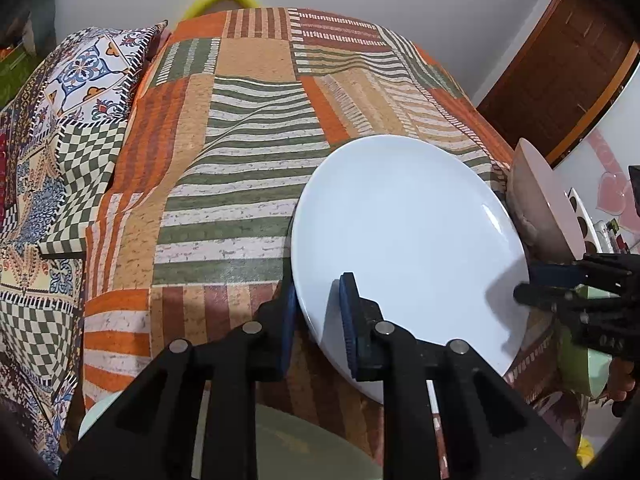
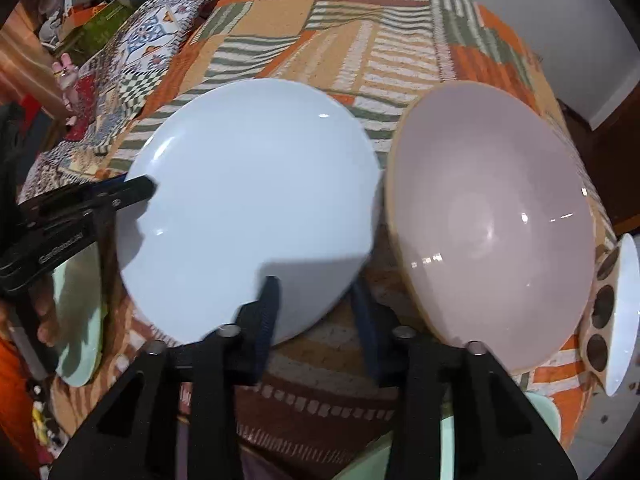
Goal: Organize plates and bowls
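Observation:
A pale blue plate [image 1: 404, 240] [image 2: 248, 208] lies on the patchwork bedspread [image 1: 240, 128]. My left gripper [image 1: 316, 320] straddles its left rim, one pad above and one below, with a gap showing. My right gripper [image 2: 316, 312] straddles its near rim, jaws apart; it shows in the left wrist view [image 1: 528, 284]. The left gripper appears in the right wrist view [image 2: 140, 188]. A large pink bowl [image 2: 492, 224] [image 1: 544, 208] sits right of the plate. A pale green plate [image 2: 76, 312] [image 1: 588, 356] lies nearby.
A white dish with brown dots [image 2: 612, 320] sits at the bedspread's right edge. A patterned pillow [image 1: 92, 72] lies at the left. A wooden door [image 1: 568, 80] stands at the right. Another pale green dish [image 1: 280, 448] lies below the left gripper.

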The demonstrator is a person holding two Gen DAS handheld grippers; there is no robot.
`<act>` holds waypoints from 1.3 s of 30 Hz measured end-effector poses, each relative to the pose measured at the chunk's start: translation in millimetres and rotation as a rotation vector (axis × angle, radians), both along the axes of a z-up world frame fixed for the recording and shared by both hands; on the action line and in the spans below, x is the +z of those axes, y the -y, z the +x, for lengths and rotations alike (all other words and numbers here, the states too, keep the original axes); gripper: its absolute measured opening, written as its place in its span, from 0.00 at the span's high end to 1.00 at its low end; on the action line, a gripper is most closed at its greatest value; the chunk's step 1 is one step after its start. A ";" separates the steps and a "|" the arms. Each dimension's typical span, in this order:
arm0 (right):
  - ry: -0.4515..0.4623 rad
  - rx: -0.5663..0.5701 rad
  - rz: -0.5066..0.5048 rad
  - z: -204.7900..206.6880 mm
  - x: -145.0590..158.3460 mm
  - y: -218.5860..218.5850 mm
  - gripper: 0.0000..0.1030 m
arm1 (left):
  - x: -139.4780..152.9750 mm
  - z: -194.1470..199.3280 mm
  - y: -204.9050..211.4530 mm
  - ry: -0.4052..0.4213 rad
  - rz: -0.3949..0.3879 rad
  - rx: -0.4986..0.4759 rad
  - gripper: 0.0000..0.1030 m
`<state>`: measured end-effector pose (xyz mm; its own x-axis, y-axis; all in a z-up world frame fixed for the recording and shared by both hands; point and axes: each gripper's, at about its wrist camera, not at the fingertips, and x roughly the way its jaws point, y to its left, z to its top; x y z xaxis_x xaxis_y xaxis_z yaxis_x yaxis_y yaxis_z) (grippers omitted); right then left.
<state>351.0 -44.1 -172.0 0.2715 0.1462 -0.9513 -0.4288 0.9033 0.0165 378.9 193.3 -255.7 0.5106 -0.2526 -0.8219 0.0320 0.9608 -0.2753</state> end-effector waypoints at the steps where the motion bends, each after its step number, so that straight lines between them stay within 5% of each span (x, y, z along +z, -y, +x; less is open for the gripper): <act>1: 0.000 -0.005 0.009 0.8 0.0 3.1 0.78 | 1.0 -2.1 1.0 0.000 0.008 -0.001 0.80; 10: -0.034 0.095 0.045 -15.8 5.2 -3.7 0.83 | 6.0 -20.9 6.8 -0.029 0.032 -0.054 0.79; 13: -0.028 0.072 0.035 -13.9 4.6 -7.1 0.83 | -0.3 -17.1 -1.6 -0.067 -0.026 -0.035 0.79; 18: 0.012 0.046 0.015 -6.6 3.7 -3.7 0.83 | 1.8 -13.1 -8.1 -0.041 -0.013 -0.011 0.79; 22: 0.018 0.017 -0.037 -4.1 0.1 -0.7 0.55 | 0.5 -8.2 -3.7 -0.031 0.015 -0.019 0.79; 27: 0.024 0.018 0.002 -4.3 -0.6 -1.3 0.55 | -2.1 -2.2 -3.3 -0.021 0.012 -0.017 0.79; 33: 0.042 0.028 -0.013 -1.9 -3.7 -8.8 0.58 | -2.5 0.3 -3.6 -0.003 0.018 -0.029 0.79; 39: 0.025 -0.031 0.042 5.8 -1.9 6.7 0.81 | -1.2 -3.4 -5.3 -0.007 0.023 -0.041 0.79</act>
